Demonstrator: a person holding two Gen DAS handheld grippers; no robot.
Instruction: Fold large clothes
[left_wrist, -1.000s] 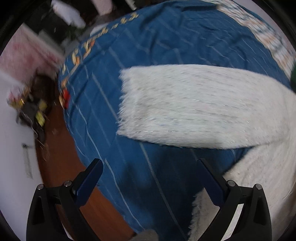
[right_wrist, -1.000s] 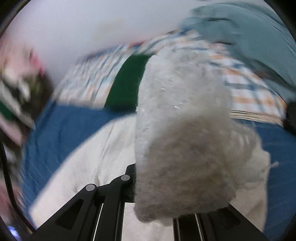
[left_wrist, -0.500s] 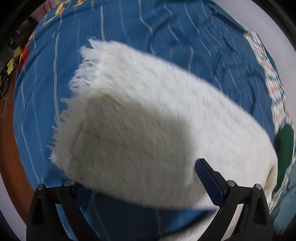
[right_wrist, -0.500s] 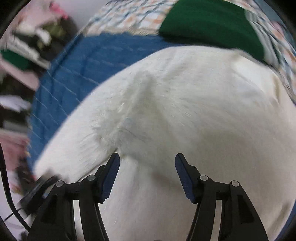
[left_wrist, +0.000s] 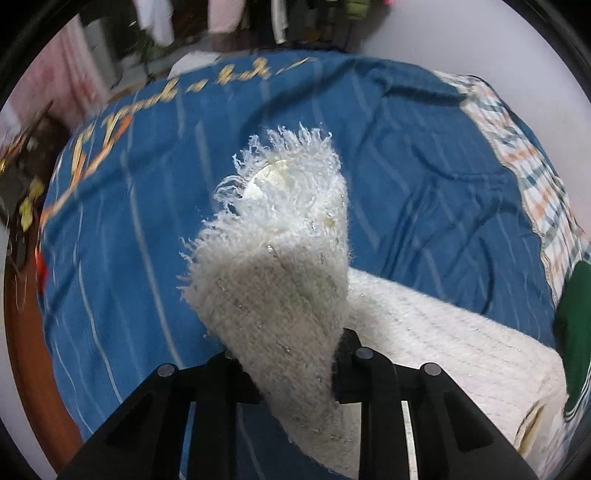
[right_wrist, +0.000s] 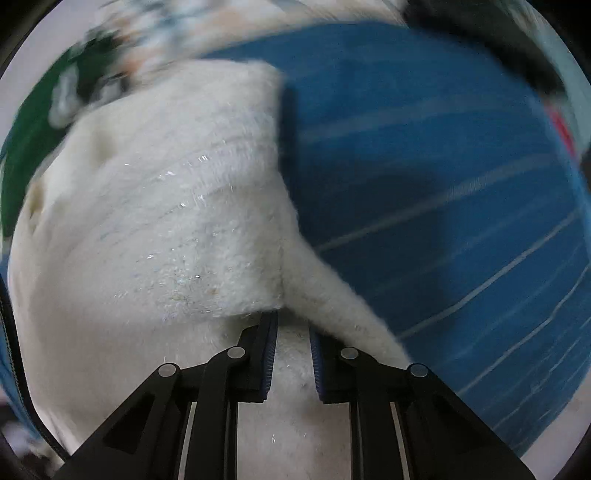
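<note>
A fluffy white knitted garment (left_wrist: 436, 332) lies on a blue striped bedspread (left_wrist: 406, 155). My left gripper (left_wrist: 291, 350) is shut on the garment's fringed sleeve end (left_wrist: 280, 236) and holds it up above the bed. In the right wrist view the garment (right_wrist: 155, 206) fills the left side. My right gripper (right_wrist: 291, 332) has its jaws close together on a fold of the white fabric, with the fingertips hidden under the fold.
A green cloth (left_wrist: 572, 325) and a checked pillow or sheet (left_wrist: 539, 177) lie at the bed's right side. A wooden floor (left_wrist: 22, 332) and clutter (left_wrist: 26, 184) are left of the bed. Hanging clothes (left_wrist: 221, 18) are beyond its far edge.
My left gripper went from open above the sleeve to shut on its end and lifted it. My right gripper let go of one piece, opened, then closed on another fold.
</note>
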